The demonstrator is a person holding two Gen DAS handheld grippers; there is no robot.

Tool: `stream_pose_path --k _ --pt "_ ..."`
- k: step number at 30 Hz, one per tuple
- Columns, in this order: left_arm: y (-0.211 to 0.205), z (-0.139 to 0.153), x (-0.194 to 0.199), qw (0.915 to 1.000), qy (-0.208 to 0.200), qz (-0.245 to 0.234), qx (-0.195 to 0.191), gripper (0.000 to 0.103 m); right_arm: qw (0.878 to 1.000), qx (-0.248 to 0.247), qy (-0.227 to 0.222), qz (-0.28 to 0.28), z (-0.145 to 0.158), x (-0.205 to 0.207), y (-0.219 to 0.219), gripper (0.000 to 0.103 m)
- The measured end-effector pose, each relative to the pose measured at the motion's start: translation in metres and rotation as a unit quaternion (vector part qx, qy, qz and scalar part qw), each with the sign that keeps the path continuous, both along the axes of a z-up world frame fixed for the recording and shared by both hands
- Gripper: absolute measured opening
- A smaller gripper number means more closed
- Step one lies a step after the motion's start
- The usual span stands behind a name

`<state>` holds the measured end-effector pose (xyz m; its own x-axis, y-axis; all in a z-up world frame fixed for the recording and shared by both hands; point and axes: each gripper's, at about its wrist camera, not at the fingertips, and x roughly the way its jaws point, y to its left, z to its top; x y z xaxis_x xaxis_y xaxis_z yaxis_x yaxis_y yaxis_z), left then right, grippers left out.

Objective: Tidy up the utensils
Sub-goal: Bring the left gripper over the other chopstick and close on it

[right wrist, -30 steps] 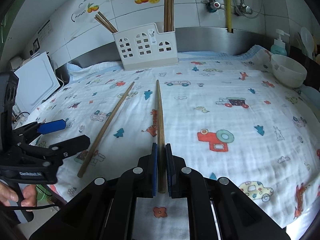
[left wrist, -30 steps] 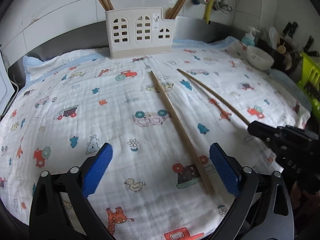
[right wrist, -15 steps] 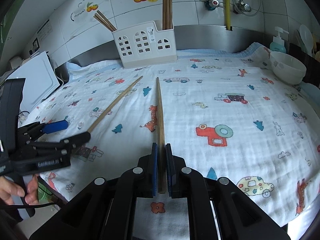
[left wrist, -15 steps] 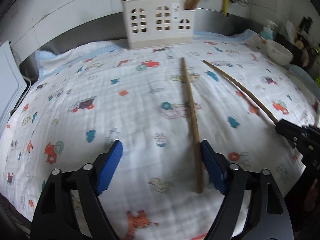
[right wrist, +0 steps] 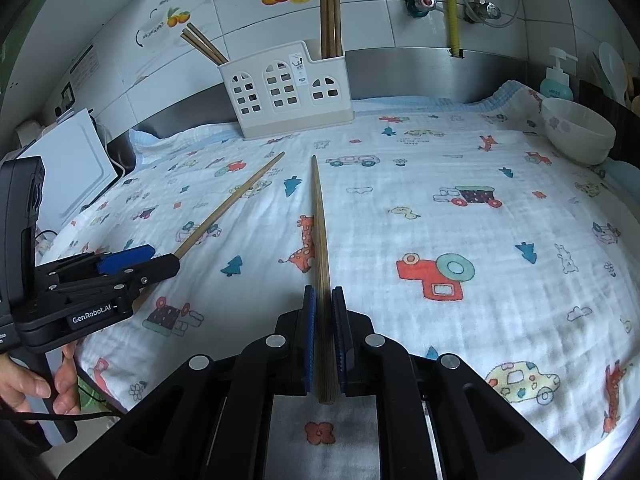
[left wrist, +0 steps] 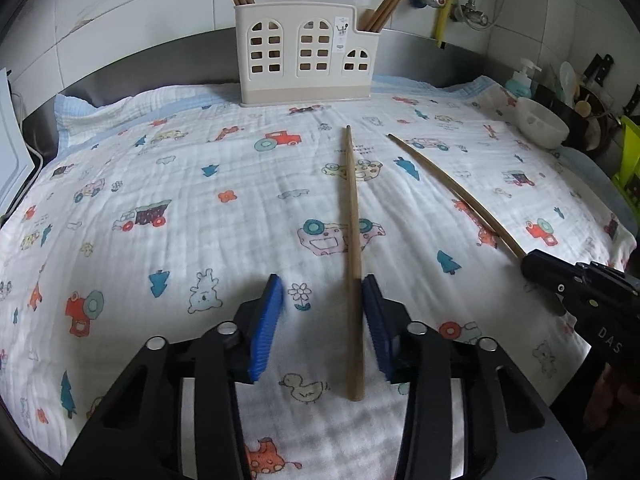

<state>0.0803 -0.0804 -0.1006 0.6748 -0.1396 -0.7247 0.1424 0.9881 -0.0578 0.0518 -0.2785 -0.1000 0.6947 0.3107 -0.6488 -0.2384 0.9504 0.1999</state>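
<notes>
Two chopsticks lie on the cloth-covered tabletop (left wrist: pixel 168 168), with open cloth between them and the utensil holder (left wrist: pixel 306 64) at the back edge. The left gripper (left wrist: pixel 322 320), fingers apart, straddles one chopstick (left wrist: pixel 352 240); the right gripper (right wrist: pixel 323 336) is clamped on the other chopstick (right wrist: pixel 319 220), level and pointing forward.

Your left gripper (left wrist: pixel 322 320) sat low and level, its blue pads (left wrist: pixel 266 326) spread apart, right pad touching or just beside a chopstick (left wrist: pixel 352 248) lying between them. Your right gripper (right wrist: pixel 323 332) was clamped, pads (right wrist: pixel 309 336) pressed on either side of a second chopstick (right wrist: pixel 320 240). Your left hand (right wrist: pixel 36 384) wrapped the left gripper's handle, fingers curled.
</notes>
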Motion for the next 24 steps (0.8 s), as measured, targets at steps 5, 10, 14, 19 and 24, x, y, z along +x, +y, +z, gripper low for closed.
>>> stream_pose_path --k 5,10,14,19,24 --pt "0.0 0.002 -0.002 0.9999 -0.003 0.0 -0.014 0.032 1.0 0.0 0.0 0.001 0.0 0.001 0.0 0.009" --pt "-0.006 0.004 -0.004 0.9997 0.0 -0.014 -0.021 0.031 1.0 0.0 0.0 0.0 -0.001 0.001 0.001 0.009" --pt "-0.011 0.0 -0.004 0.9996 0.007 -0.019 -0.02 0.031 1.0 0.0 0.0 0.0 -0.001 0.001 0.001 0.009" --pt "-0.011 0.0 -0.003 0.9996 0.007 -0.023 -0.013 0.031 1.0 -0.001 0.0 0.0 -0.001 0.001 0.001 0.009" --pt "-0.016 -0.001 -0.003 0.9997 0.002 -0.023 0.003 0.028 1.0 0.0 0.0 0.0 0.0 0.001 0.001 0.01"
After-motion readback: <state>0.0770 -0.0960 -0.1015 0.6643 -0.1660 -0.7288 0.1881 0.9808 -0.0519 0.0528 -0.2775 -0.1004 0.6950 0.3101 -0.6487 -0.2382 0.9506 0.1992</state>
